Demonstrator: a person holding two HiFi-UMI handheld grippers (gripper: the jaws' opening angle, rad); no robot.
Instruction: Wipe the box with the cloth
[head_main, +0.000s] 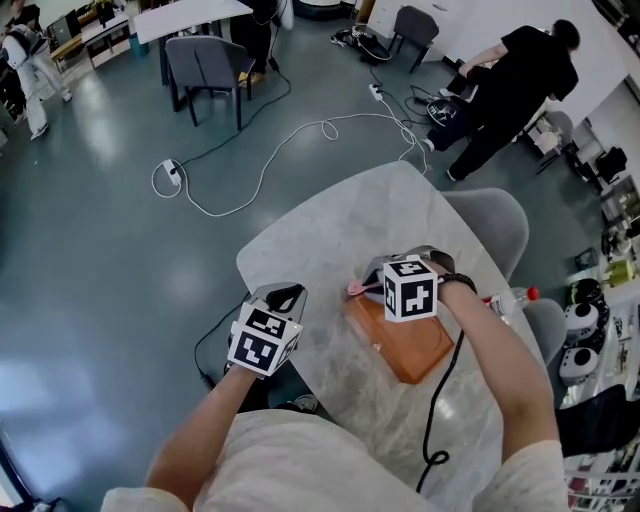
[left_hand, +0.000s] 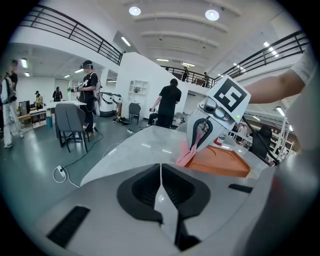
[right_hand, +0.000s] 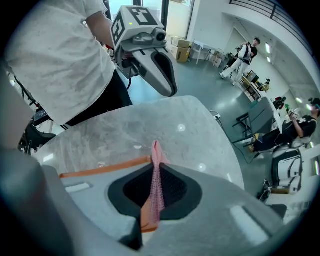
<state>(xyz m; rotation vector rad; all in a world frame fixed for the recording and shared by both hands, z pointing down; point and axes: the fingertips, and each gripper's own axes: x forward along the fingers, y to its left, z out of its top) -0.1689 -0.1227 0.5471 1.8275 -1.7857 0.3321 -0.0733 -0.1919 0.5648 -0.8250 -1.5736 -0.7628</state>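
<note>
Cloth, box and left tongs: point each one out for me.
cloth (right_hand: 156, 192), right gripper view, its pinched pink mesh fold.
box (head_main: 400, 345), head view, bare orange top.
left tongs (left_hand: 161, 169), left gripper view, midway between the closed tips.

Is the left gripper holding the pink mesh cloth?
No, the left gripper is shut and empty; the pink mesh cloth sits pinched in the right gripper.

Box (head_main: 405, 345) on table (head_main: 340, 230), cloth (head_main: 356, 290) at its far-left corner below right gripper (head_main: 374, 284), left gripper (head_main: 285, 296) left of box, bottle (head_main: 510, 298) right.
</note>
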